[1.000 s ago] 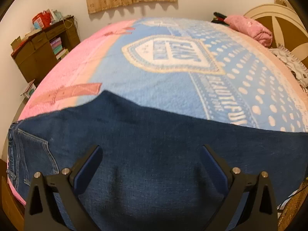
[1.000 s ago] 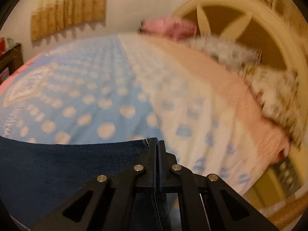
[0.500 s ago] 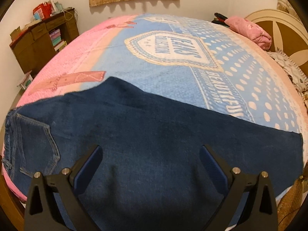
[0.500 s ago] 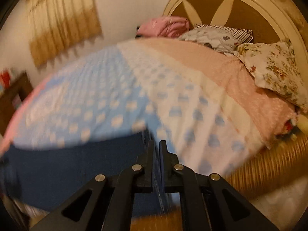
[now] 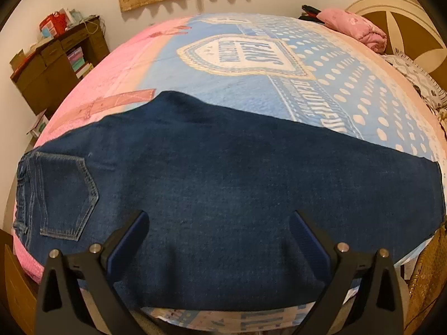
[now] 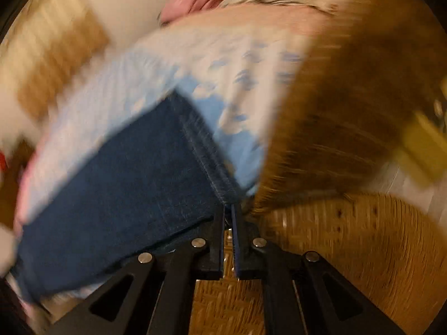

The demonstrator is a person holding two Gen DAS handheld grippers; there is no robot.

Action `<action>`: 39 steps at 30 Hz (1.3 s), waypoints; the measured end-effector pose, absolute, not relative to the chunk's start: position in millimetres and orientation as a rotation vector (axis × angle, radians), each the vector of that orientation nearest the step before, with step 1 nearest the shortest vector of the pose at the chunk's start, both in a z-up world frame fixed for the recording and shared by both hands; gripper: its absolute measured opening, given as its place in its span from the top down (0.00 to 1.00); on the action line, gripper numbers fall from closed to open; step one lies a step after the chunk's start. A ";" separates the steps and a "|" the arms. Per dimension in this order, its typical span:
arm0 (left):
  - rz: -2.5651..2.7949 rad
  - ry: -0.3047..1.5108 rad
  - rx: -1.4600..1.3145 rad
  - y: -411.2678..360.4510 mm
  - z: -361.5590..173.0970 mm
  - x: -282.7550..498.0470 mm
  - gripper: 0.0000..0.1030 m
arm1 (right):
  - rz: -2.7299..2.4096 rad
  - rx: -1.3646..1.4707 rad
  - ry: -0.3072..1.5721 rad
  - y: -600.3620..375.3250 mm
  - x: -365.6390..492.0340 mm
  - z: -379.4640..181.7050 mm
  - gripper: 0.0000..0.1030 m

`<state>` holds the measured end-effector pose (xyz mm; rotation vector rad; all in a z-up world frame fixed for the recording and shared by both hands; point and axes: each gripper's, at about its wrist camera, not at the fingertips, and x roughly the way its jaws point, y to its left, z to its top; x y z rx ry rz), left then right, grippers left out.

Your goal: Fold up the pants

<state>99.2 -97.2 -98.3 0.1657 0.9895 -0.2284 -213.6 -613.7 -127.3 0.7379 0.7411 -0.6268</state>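
Jeans (image 5: 223, 195) flat across bed (image 5: 251, 97); left gripper (image 5: 218, 237) spread wide, empty above them; right gripper (image 6: 229, 217) pinched on hem corner (image 6: 223, 192); next, likely carry hem toward waistband.

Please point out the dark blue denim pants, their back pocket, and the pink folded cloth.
Dark blue denim pants (image 5: 223, 184), left wrist view, middle of the leg.
Stitched back pocket (image 5: 68, 195), left wrist view, pocket centre.
Pink folded cloth (image 5: 354, 28), left wrist view, top surface.
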 end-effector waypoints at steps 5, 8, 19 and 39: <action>-0.245 1.011 0.119 -91.3 -95.6 96.9 0.00 | -0.596 1.029 0.567 -626.4 -251.5 -144.4 0.95; -0.242 0.992 0.117 -89.0 -89.5 93.2 0.01 | -0.556 1.083 0.506 -630.8 -257.4 -149.9 0.95; -0.246 0.976 0.114 -87.5 -81.7 92.7 0.00 | -0.541 1.173 0.480 -638.9 -253.6 -164.9 0.50; -0.251 0.983 0.098 -88.3 -81.4 93.1 0.01 | -0.516 0.865 0.487 -633.6 -218.4 -101.8 0.89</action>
